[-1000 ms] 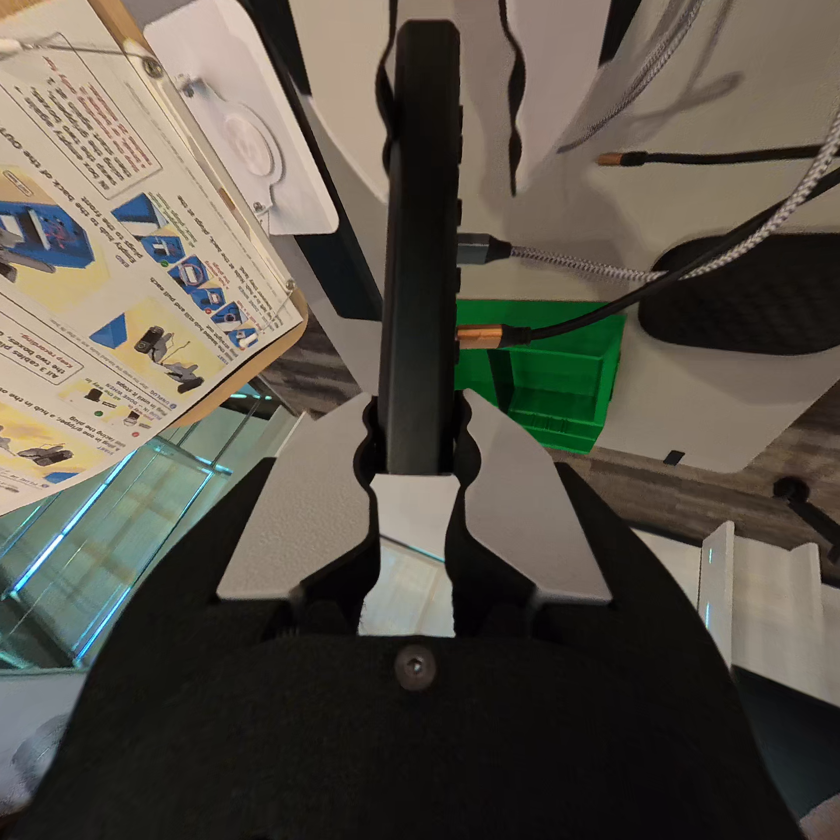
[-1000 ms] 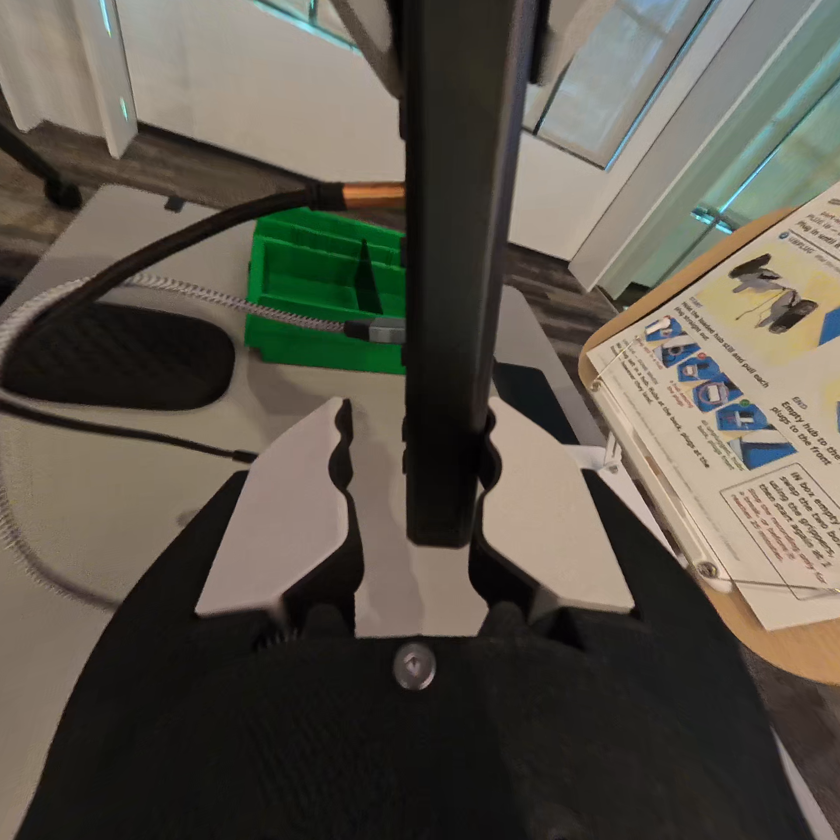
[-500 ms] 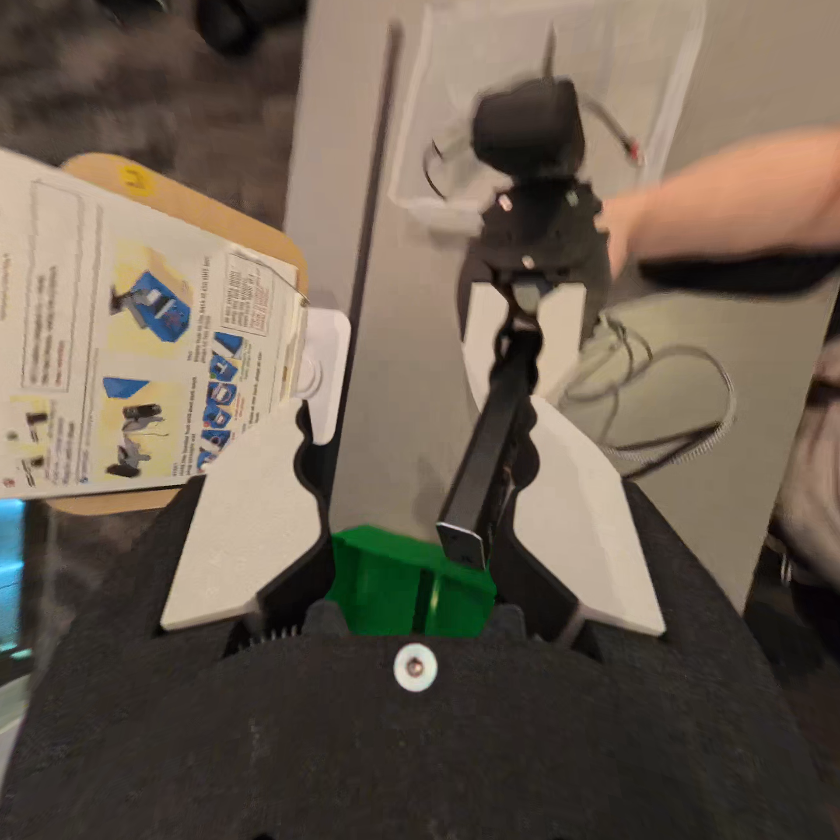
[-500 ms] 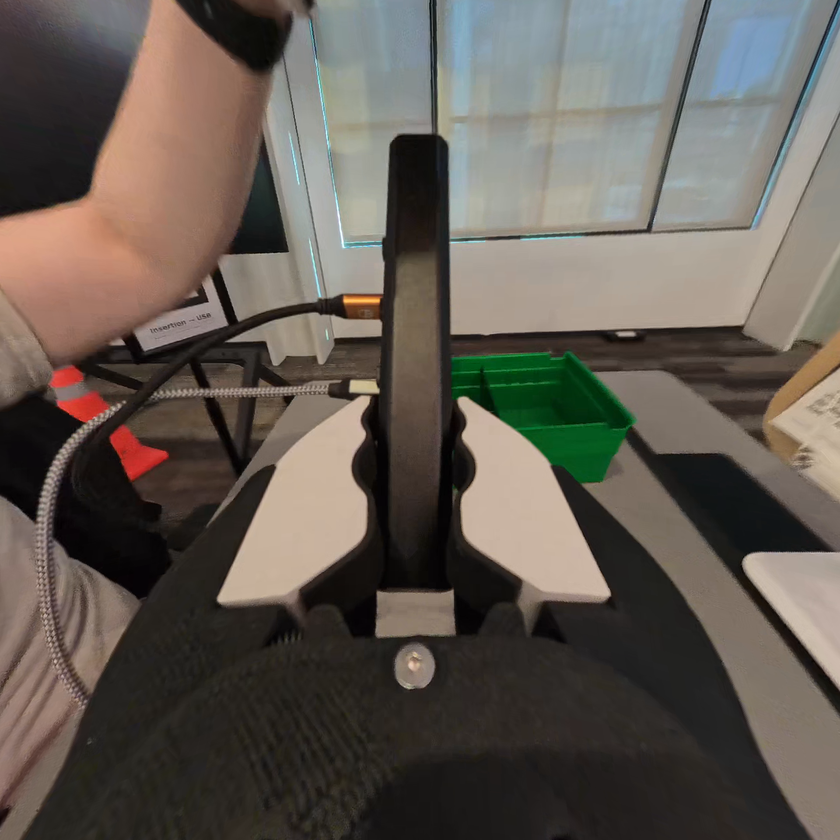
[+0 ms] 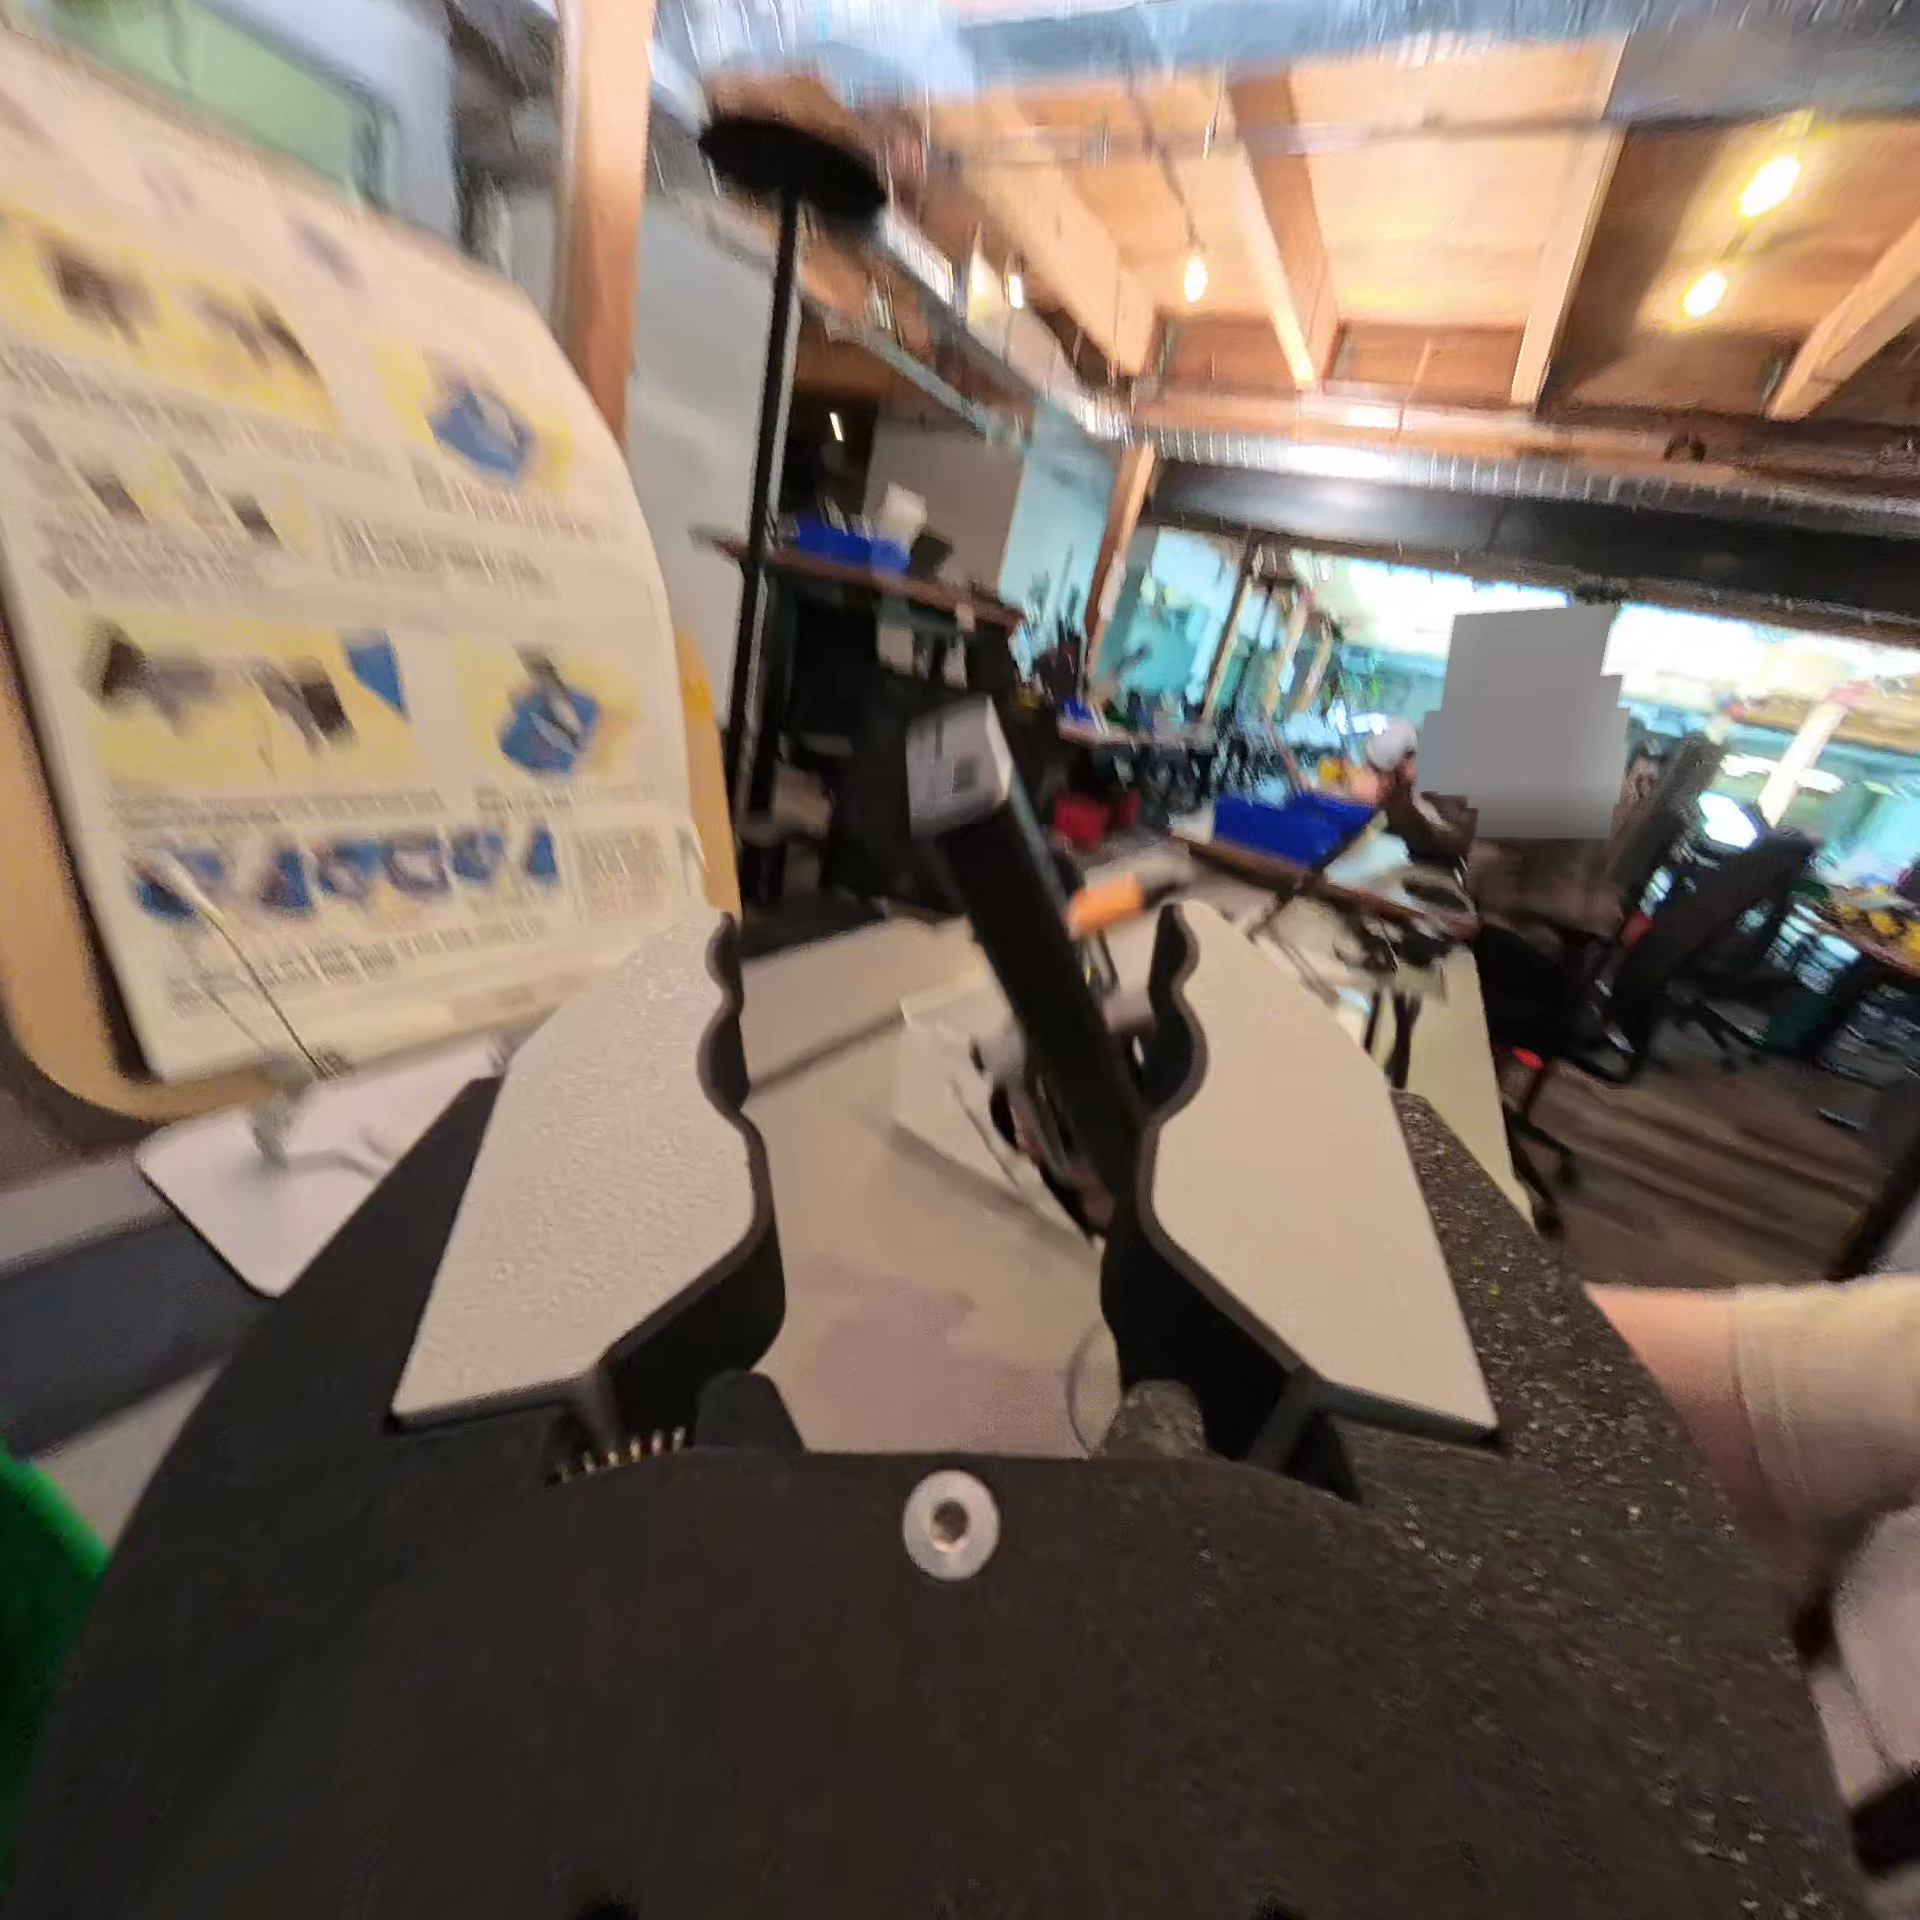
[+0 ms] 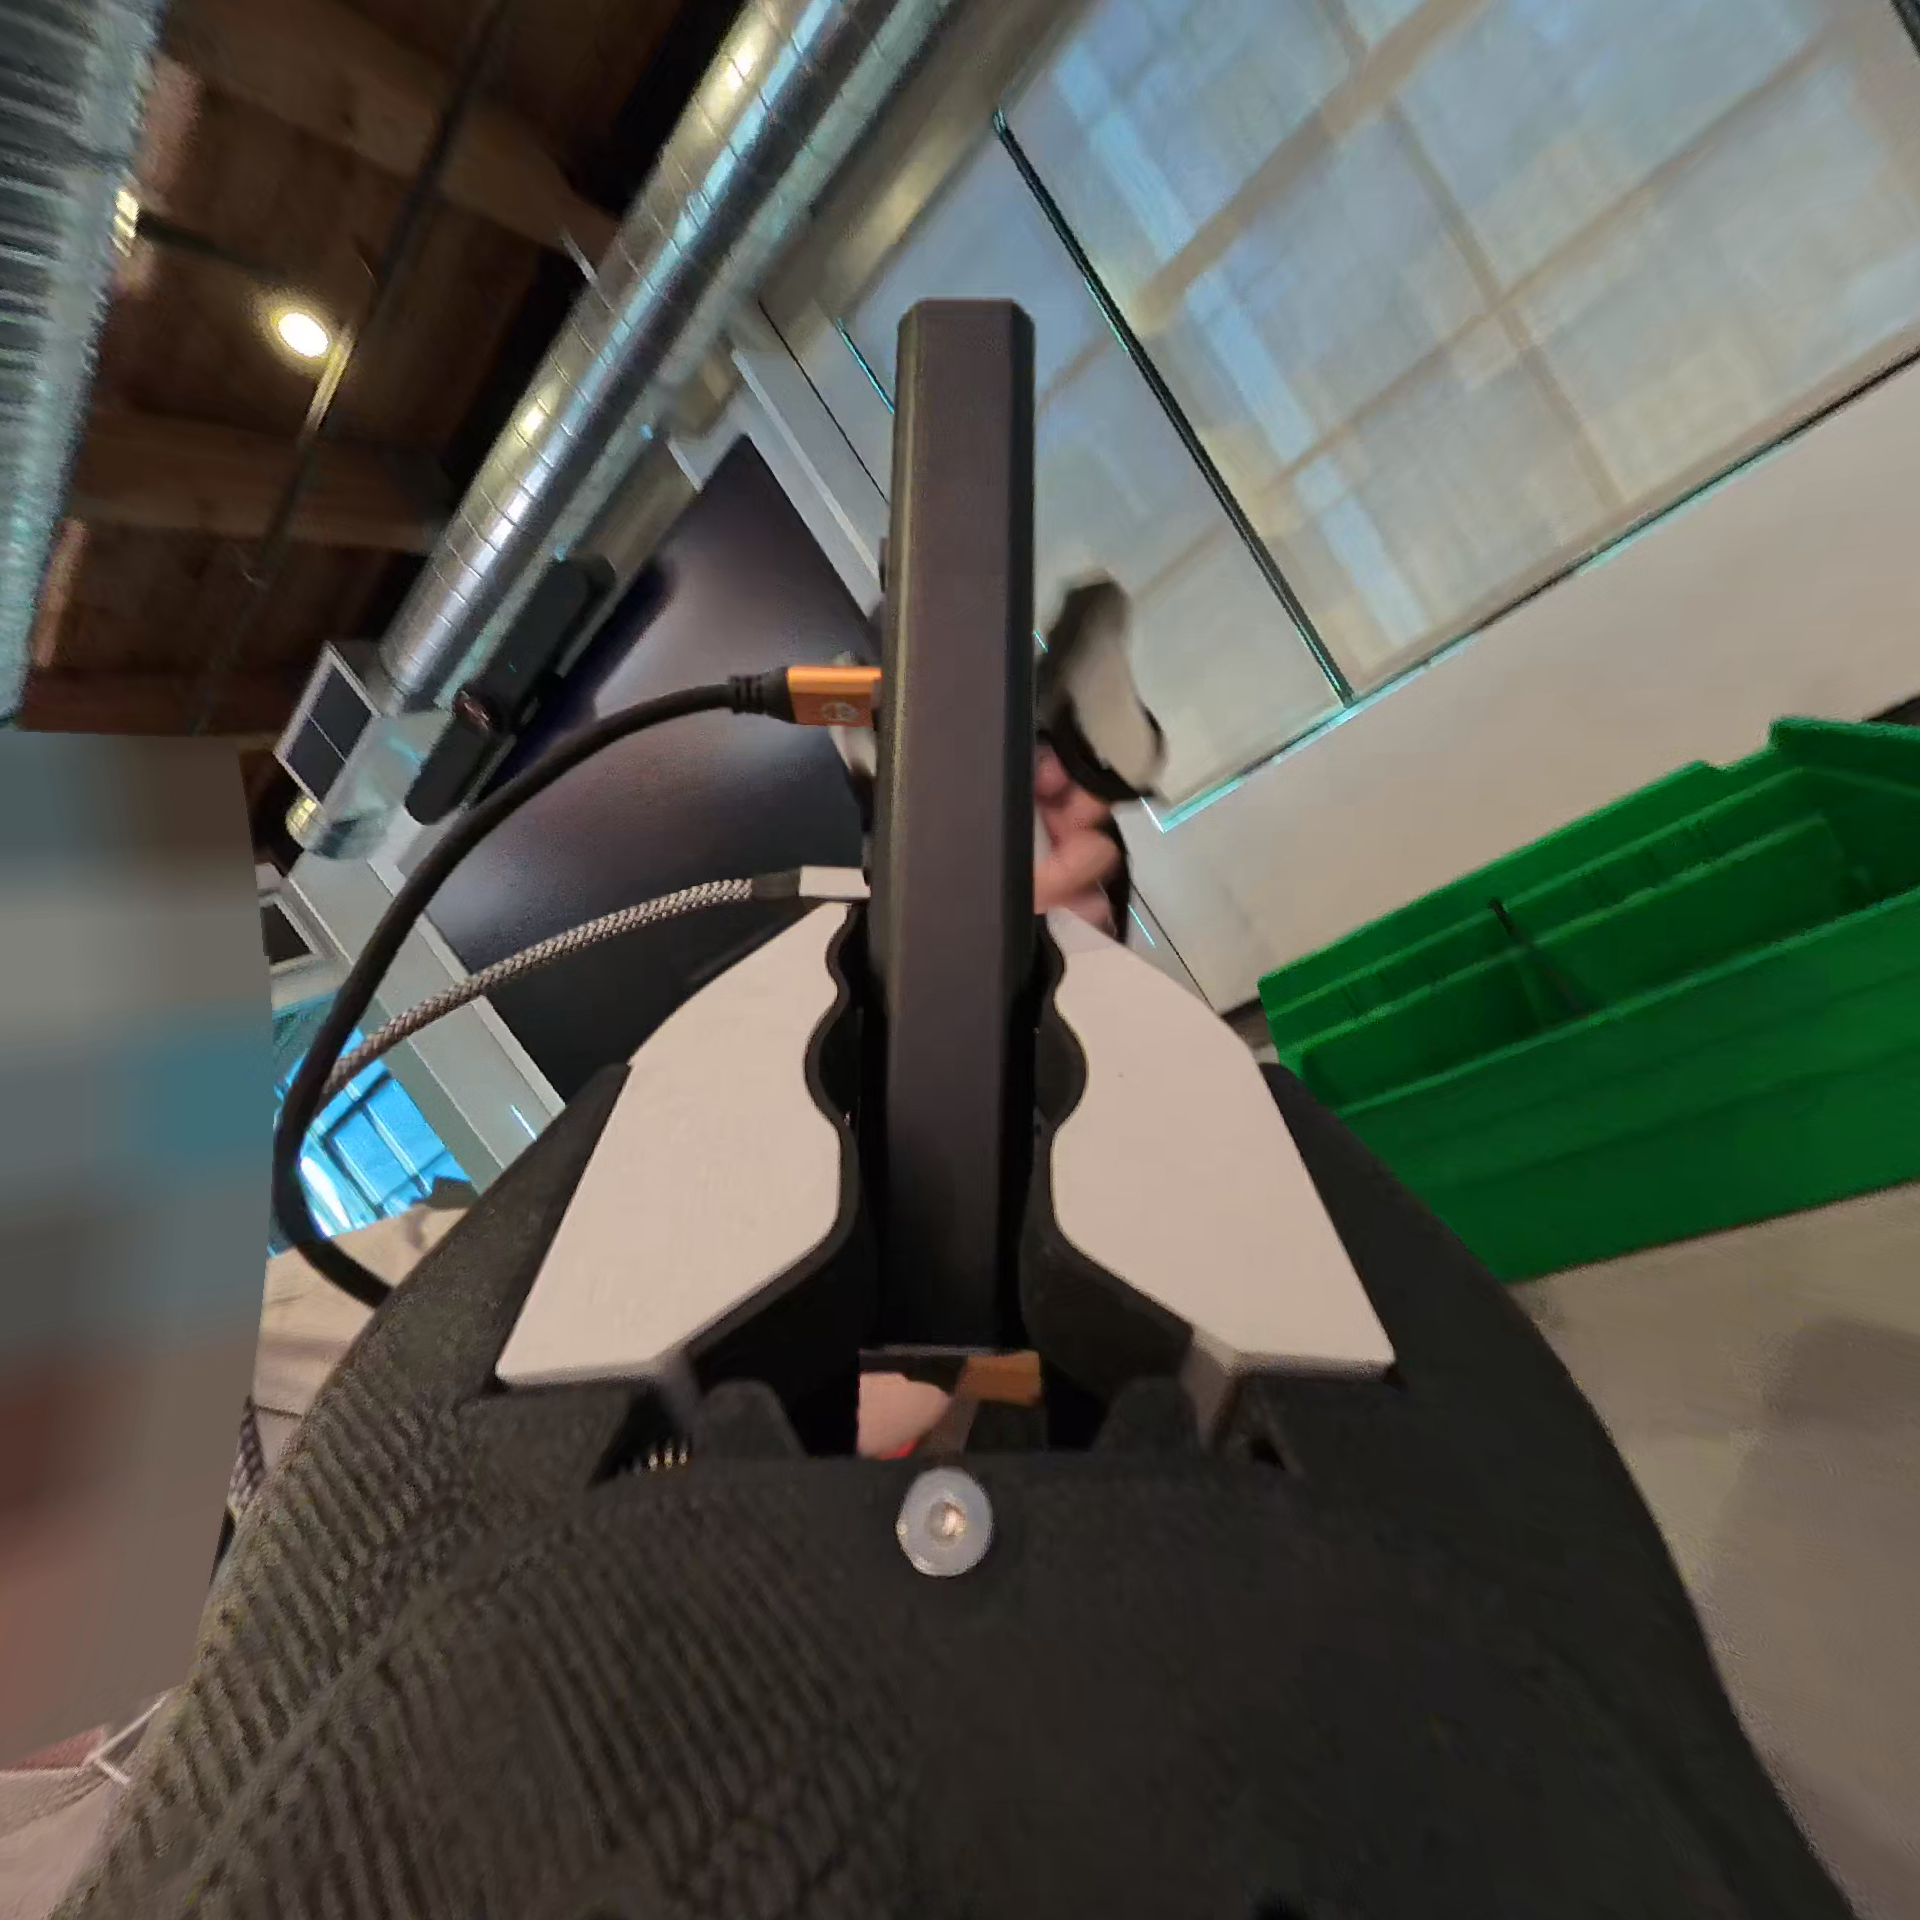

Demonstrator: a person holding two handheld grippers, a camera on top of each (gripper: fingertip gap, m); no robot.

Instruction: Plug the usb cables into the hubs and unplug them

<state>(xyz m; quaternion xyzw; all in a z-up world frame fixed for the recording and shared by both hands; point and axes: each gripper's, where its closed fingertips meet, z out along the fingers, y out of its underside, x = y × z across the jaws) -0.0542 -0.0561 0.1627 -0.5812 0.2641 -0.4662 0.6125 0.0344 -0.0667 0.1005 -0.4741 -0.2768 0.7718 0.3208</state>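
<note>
A long black USB hub stands upright between my right gripper's fingers, which are shut on it. An orange-ended black cable and a grey braided cable are plugged into the hub's left side. Another orange plug shows below the hub's near end. In the left wrist view the hub leans just inside my right finger. My left gripper is open wide and holds nothing. The orange plug shows blurred beside the hub.
An instruction board on a stand is at the left. A green divided bin sits on the grey table at the right, and its corner shows in the left wrist view. A person's sleeve is at the right edge. My right fingertips sit around 12 centimeters from my left ones.
My left gripper let go of the hub and opened, and my right gripper shut on it. Both views have since tilted up towards the ceiling and windows.
</note>
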